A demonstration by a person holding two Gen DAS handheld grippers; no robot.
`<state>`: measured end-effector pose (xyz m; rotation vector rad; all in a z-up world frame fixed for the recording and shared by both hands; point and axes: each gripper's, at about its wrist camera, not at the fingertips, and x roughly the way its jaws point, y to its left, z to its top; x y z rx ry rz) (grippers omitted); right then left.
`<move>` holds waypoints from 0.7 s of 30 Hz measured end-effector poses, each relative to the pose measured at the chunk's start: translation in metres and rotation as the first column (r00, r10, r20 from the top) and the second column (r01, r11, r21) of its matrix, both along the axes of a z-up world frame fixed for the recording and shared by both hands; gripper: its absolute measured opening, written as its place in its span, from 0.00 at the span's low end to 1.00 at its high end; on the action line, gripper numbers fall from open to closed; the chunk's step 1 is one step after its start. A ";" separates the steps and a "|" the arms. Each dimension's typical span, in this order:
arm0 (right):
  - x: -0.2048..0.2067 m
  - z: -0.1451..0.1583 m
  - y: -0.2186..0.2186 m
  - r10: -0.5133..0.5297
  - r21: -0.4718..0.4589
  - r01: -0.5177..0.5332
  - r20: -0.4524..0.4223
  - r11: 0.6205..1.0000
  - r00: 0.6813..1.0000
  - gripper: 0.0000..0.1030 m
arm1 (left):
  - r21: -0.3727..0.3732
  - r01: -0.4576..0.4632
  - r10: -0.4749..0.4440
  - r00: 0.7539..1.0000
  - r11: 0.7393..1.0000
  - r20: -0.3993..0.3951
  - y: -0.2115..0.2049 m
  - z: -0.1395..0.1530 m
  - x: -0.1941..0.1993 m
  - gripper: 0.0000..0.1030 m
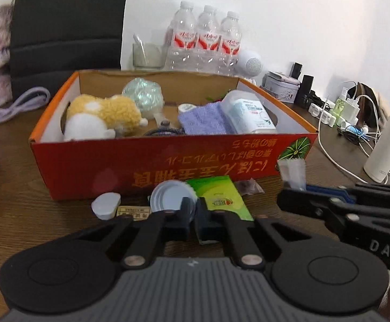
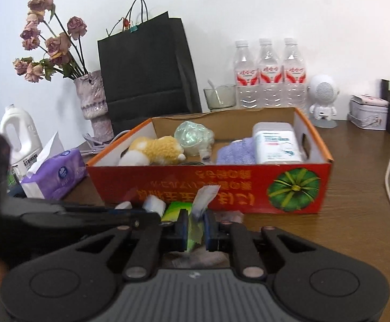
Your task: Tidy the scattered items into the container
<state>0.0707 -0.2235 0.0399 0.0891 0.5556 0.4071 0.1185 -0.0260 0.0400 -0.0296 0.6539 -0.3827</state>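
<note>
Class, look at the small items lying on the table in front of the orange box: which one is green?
The flat green packet, lying between the round white lid and the crumpled wrapper. The other items there are white, tan or brownish.

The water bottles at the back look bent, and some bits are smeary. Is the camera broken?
No: in the left wrist view the wide lens tilts the water bottles and darkens a corner; in the right wrist view they stand straighter, while the packet between the right gripper fingers is motion-blurred.

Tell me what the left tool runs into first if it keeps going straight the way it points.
Most likely the round white lid lying just beyond the left tool. Behind that stands the red wall of the cardboard box. Depth is hard to judge in this fisheye view.
</note>
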 end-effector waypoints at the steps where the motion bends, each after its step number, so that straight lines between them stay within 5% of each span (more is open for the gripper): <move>1: -0.004 0.001 -0.002 0.000 -0.007 0.000 0.003 1.000 1.000 0.10 | -0.010 -0.007 0.007 1.000 1.000 0.010 0.003 0.005 -0.008 0.05; 6: -0.036 0.005 -0.009 0.080 -0.047 -0.081 -0.020 0.996 0.997 0.10 | -0.086 0.030 -0.029 0.999 0.996 0.017 0.021 0.030 -0.075 0.05; 8: -0.054 -0.001 -0.007 0.128 -0.077 -0.133 -0.063 0.988 0.990 0.10 | 0.038 0.061 -0.061 0.998 0.997 -0.003 0.013 0.028 -0.108 0.05; 11: -0.081 -0.013 -0.006 0.178 -0.098 -0.192 -0.136 0.976 0.975 0.10 | 0.258 0.123 -0.125 0.992 0.958 -0.011 -0.005 0.015 -0.152 0.05; 13: -0.096 -0.017 -0.008 0.203 -0.107 -0.222 -0.161 0.969 0.966 0.11 | 0.297 0.202 -0.197 0.979 0.933 -0.046 -0.014 0.008 -0.170 0.08; 16: -0.111 -0.016 -0.007 0.223 -0.122 -0.244 -0.160 0.962 0.961 0.11 | 0.343 0.195 -0.196 0.980 0.919 -0.032 -0.022 0.002 -0.181 0.15; 19: -0.118 -0.013 -0.006 0.217 -0.134 -0.237 -0.151 0.962 0.964 0.14 | 0.323 0.149 -0.166 0.986 0.935 0.023 -0.020 0.011 -0.189 0.68; 21: -0.124 -0.012 -0.009 0.212 -0.144 -0.233 -0.147 0.962 0.966 0.15 | 0.286 0.122 -0.147 0.987 0.950 0.067 -0.015 0.017 -0.194 0.74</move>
